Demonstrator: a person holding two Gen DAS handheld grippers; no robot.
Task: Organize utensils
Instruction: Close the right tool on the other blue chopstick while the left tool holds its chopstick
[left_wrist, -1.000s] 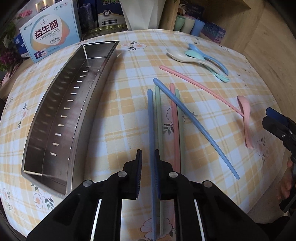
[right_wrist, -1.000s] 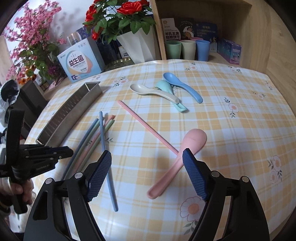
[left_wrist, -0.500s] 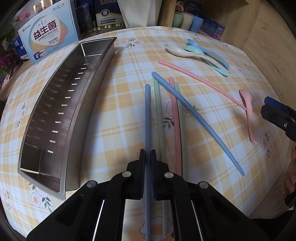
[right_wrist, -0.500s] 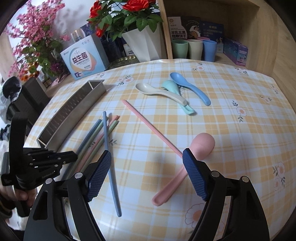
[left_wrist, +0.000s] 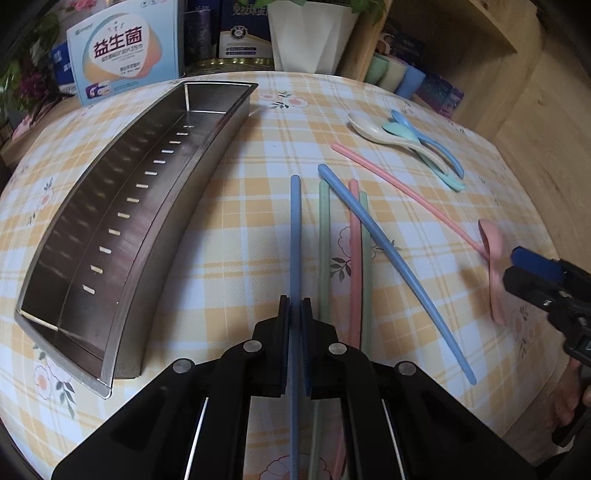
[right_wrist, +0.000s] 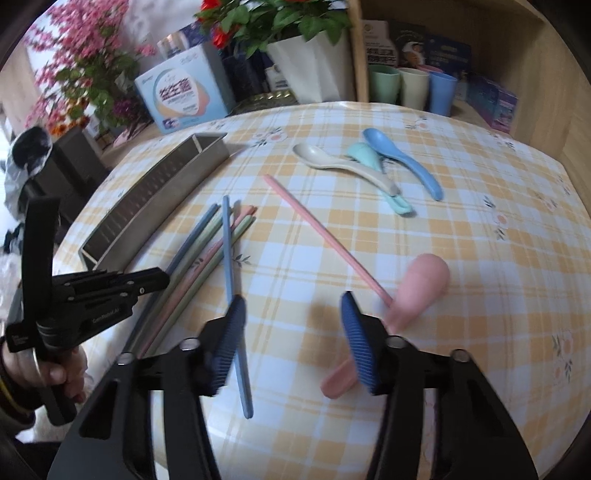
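My left gripper tilts down, clamped on a blue chopstick beside the steel tray. My right gripper, jaws just narrowing with nothing pressed, hangs over the pink spoon. Only its view shows flowers behind the checked tablecloth.
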